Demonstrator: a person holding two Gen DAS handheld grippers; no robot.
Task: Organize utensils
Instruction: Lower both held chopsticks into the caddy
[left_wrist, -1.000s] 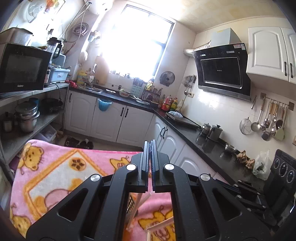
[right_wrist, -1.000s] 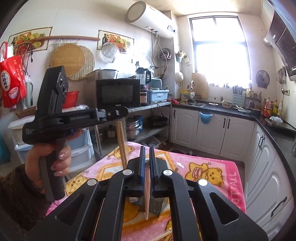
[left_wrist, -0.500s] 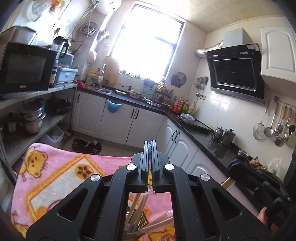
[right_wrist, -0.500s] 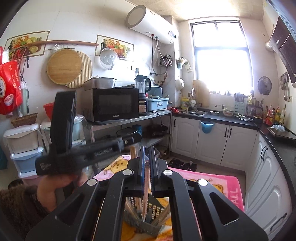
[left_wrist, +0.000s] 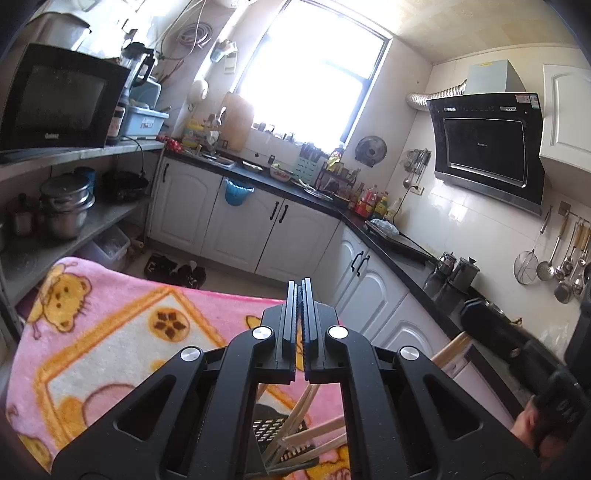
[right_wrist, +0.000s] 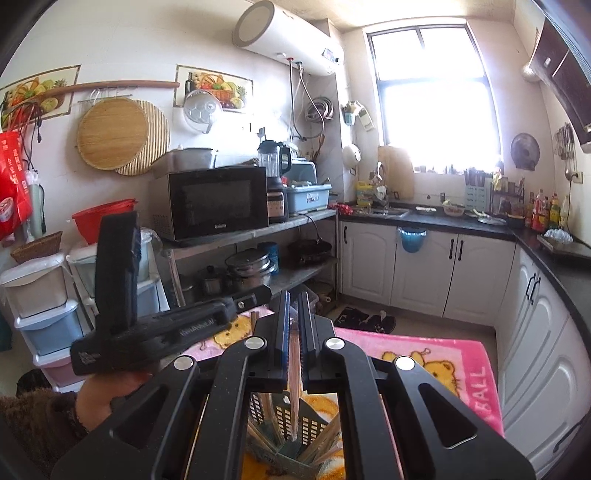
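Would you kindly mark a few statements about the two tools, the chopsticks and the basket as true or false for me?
1. The right tool is shut on a single wooden chopstick. True.
2. That chopstick's lower end hangs over the dark slotted plastic utensil basket. True.
3. The basket is empty. False: several other wooden chopsticks already lean inside it.
4. The left tool is wide open. False: its jaws are closed together, and nothing shows between the tips.
5. The basket stands on a pink bear-print blanket. True.
6. The basket stands on the black kitchen counter. False: it is on the blanket.
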